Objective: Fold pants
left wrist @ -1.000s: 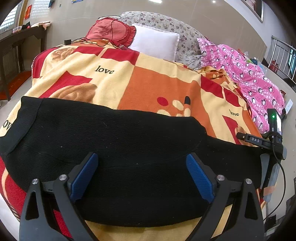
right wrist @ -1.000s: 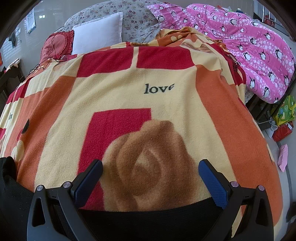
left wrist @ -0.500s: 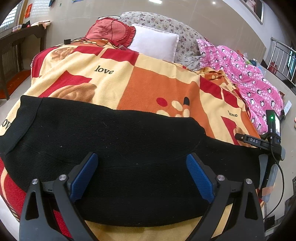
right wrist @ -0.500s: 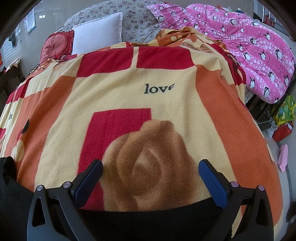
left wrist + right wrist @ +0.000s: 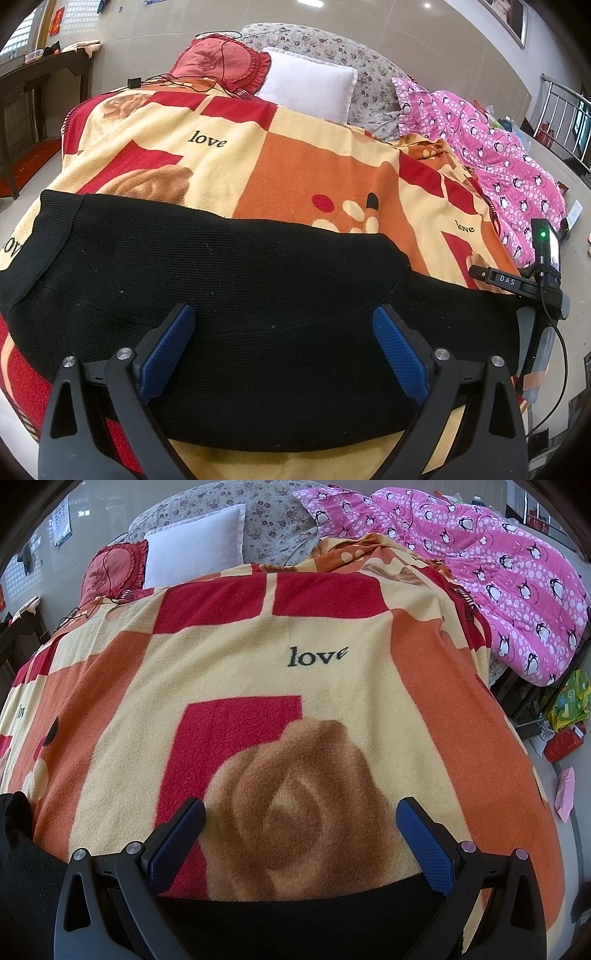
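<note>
Black knit pants (image 5: 229, 280) lie flat across the near edge of a bed, on a blanket (image 5: 303, 177) patterned in orange, red and cream. My left gripper (image 5: 282, 332) hovers over the middle of the pants, blue pads wide apart, holding nothing. In the right wrist view only a strip of the pants (image 5: 295, 919) shows along the bottom and at the left edge. My right gripper (image 5: 301, 821) is open over the blanket's brown rose print, just past the pants' far edge. The right gripper's body (image 5: 535, 291) shows at the right of the left wrist view.
A white pillow (image 5: 306, 88), a red cushion (image 5: 218, 62) with cables and a floral pillow lie at the head of the bed. A pink penguin quilt (image 5: 498, 572) is heaped on the right. Bags (image 5: 565, 716) lie on the floor to the right; a dark table (image 5: 33, 77) stands at left.
</note>
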A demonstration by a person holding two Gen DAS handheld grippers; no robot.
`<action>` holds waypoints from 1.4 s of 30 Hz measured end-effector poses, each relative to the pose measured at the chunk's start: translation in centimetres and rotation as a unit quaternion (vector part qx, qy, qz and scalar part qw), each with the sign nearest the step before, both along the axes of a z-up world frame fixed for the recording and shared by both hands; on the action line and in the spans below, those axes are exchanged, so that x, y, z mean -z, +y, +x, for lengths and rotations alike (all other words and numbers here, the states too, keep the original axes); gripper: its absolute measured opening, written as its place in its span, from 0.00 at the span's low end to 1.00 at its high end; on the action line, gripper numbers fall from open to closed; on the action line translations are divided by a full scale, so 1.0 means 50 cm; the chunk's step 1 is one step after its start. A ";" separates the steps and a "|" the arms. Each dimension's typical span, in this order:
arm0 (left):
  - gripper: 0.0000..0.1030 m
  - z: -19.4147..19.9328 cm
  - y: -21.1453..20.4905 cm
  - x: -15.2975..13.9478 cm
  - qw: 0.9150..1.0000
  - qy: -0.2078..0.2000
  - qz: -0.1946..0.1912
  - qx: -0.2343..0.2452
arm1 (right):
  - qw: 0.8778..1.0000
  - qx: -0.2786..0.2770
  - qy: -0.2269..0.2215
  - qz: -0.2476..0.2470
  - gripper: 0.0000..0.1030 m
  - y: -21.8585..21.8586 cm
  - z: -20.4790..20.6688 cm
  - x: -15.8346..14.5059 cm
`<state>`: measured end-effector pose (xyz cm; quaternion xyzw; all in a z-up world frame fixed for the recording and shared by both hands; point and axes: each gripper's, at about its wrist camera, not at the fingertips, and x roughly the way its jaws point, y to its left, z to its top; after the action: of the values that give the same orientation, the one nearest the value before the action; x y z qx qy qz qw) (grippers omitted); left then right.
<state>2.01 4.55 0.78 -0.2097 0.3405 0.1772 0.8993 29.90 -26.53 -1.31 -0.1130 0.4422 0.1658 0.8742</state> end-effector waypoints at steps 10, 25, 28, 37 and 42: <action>0.94 0.000 0.000 0.000 1.000 0.000 0.000 0.000 | 1.000 0.000 0.000 0.000 0.99 0.000 0.000 0.000; 0.95 0.000 0.002 0.000 1.000 0.000 -0.001 0.000 | 1.000 0.000 0.000 0.000 0.99 0.001 0.001 -0.001; 0.95 -0.001 0.002 0.000 1.000 0.000 0.000 0.001 | 1.000 0.000 0.000 0.000 0.99 0.001 0.001 -0.001; 0.96 -0.001 0.002 -0.001 1.000 0.000 -0.001 0.001 | 1.000 0.000 0.000 0.000 0.99 0.001 0.000 -0.001; 0.96 -0.001 0.002 -0.001 1.000 -0.001 -0.002 0.001 | 1.000 0.000 0.000 0.000 0.99 0.000 -0.002 0.000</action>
<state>1.95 4.66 0.81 -0.2113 0.3400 0.1758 0.8994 29.82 -26.55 -1.33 -0.1130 0.4424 0.1656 0.8741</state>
